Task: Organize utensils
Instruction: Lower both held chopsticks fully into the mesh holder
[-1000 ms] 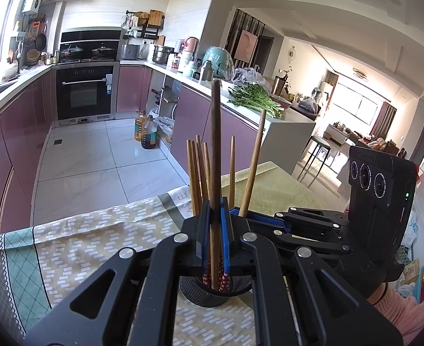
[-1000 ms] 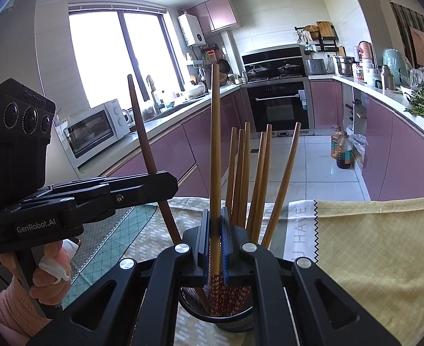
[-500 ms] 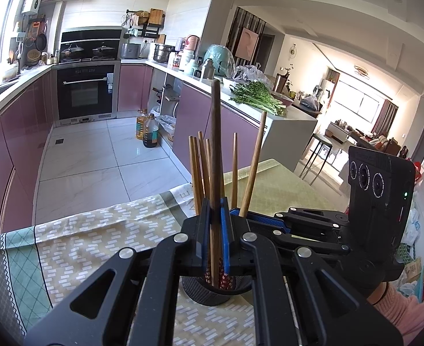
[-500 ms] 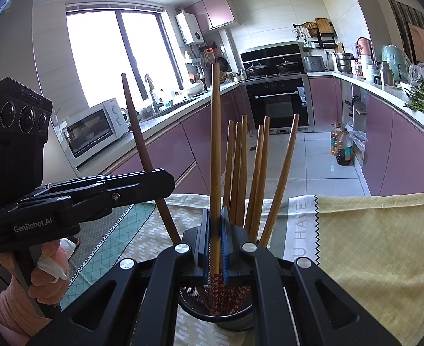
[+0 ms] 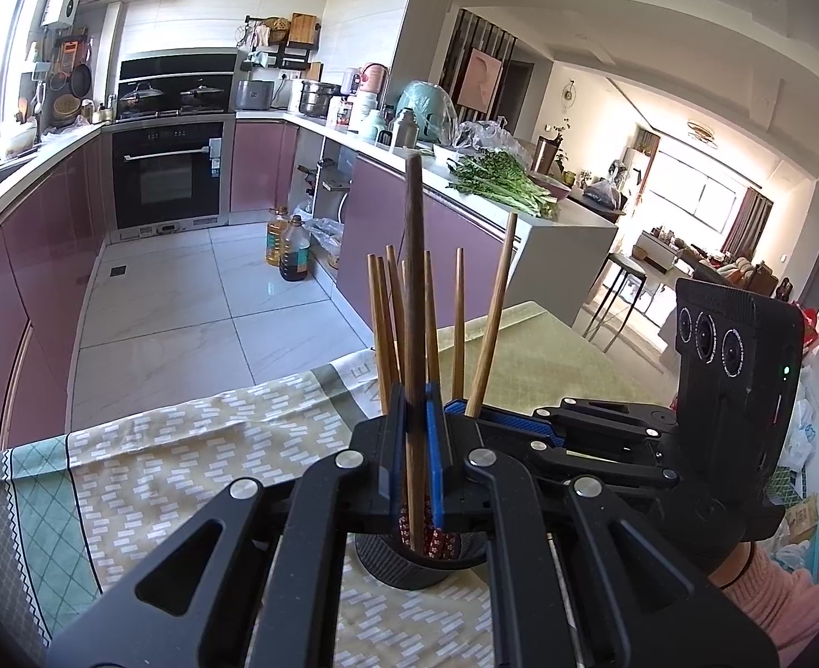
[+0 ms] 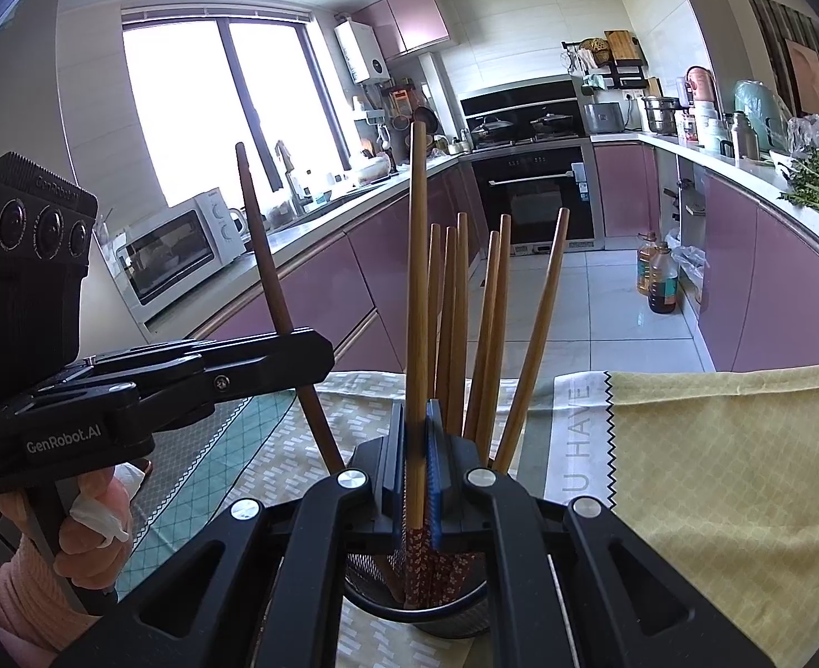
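My left gripper [image 5: 416,440] is clamped on a dark chopstick [image 5: 413,300], upright, its lower end inside the black mesh holder [image 5: 409,568] on the surface. My right gripper [image 6: 416,462] is clenched on a lighter chopstick [image 6: 418,278], standing among the other chopsticks [image 6: 493,323] there.

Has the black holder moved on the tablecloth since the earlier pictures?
No. The black holder stands at the same place beside the printed band of the tablecloth.
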Available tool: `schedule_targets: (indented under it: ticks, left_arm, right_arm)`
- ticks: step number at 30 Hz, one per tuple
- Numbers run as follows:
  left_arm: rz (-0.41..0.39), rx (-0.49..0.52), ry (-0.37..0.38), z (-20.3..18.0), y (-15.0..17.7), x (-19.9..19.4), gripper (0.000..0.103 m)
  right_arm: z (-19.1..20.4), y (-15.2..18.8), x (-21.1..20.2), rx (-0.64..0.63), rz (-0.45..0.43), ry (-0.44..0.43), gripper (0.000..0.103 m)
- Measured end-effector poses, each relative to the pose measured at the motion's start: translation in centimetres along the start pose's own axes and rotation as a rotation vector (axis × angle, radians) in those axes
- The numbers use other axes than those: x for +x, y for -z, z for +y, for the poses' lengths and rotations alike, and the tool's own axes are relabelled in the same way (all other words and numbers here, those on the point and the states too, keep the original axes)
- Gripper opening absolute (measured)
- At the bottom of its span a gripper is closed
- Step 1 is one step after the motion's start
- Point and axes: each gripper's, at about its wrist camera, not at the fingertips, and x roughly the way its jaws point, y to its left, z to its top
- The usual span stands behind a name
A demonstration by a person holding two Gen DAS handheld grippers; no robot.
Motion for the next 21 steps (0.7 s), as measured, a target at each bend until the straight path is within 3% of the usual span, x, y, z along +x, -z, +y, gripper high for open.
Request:
schedule_targets:
  ticks: [21]
  left_arm:
    - [0.019, -0.007, -0.013, -0.02, -0.27, 0.89, 0.007]
  right_arm:
    - [-0.54, 0.13, 0.69, 0.002, 0.019, 0.005, 0.006]
